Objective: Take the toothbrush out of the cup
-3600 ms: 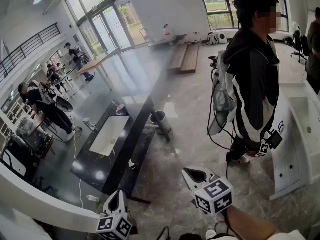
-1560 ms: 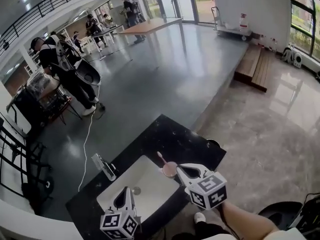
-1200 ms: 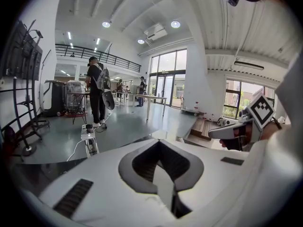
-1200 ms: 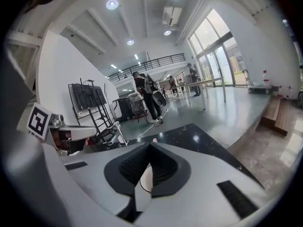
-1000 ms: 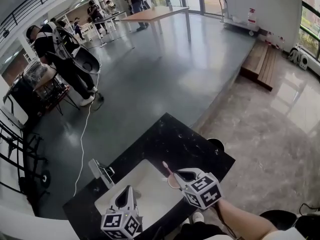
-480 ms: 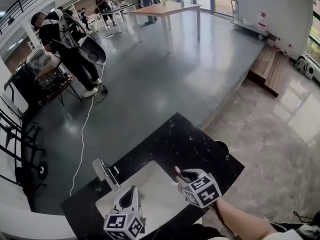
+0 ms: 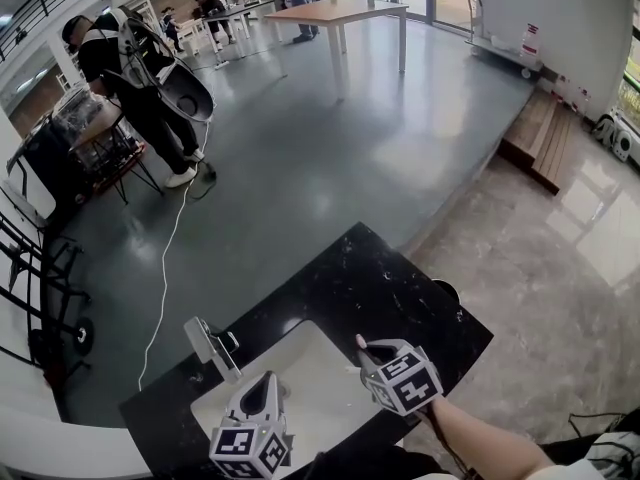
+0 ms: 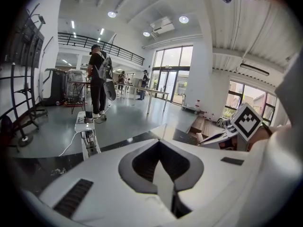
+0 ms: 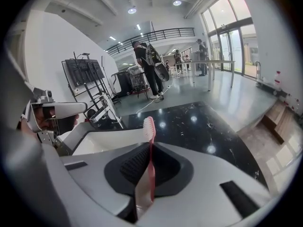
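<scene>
Nearest the viewer, the left gripper (image 8: 163,183) is hovering over the near edge of the white sink (image 7: 305,366), its jaws pressed together on nothing. Just to its right, the right gripper (image 9: 144,183) is clamping its jaws on the handle of the pink toothbrush (image 9: 149,145), whose bristled head is pointing up and forward beyond the jaws; the cup cannot be made out. Beyond them the black speckled counter (image 7: 350,278) is carrying the sink and its faucet (image 7: 210,340), and farther off a person (image 7: 150,88) is standing on the grey floor, well apart from a wooden table (image 7: 340,10).
</scene>
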Tool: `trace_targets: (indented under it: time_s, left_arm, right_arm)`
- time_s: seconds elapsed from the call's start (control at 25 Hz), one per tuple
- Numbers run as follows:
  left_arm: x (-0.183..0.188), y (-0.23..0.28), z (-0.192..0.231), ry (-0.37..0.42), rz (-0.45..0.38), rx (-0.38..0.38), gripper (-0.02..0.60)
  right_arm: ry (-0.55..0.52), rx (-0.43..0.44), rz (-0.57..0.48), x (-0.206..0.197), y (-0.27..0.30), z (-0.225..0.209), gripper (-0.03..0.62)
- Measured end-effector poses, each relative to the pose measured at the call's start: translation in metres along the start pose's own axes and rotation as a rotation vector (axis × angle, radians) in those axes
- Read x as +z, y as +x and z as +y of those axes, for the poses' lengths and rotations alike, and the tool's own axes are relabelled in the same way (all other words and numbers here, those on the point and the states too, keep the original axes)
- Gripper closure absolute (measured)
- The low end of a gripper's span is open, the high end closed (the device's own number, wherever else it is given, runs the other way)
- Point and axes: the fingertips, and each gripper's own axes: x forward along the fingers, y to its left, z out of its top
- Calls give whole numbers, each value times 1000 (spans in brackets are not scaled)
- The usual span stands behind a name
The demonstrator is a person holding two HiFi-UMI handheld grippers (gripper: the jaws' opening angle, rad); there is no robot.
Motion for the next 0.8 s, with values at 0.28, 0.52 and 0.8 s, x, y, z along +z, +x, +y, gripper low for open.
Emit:
trace_targets:
  time_s: [0.28,0.52,0.8]
  left_arm:
    - [12,-3,-13,28,-13,-12,574]
    - [36,-13,-38,70,-54,-35,574]
    - [62,-26,-70,111,-109,-68,574]
  right_arm:
    - [18,14,-100,21,-32,4,594]
    - [10,-23,-250,55,-98,0,594]
    - [16,-63,-394,74,-173,-3,594]
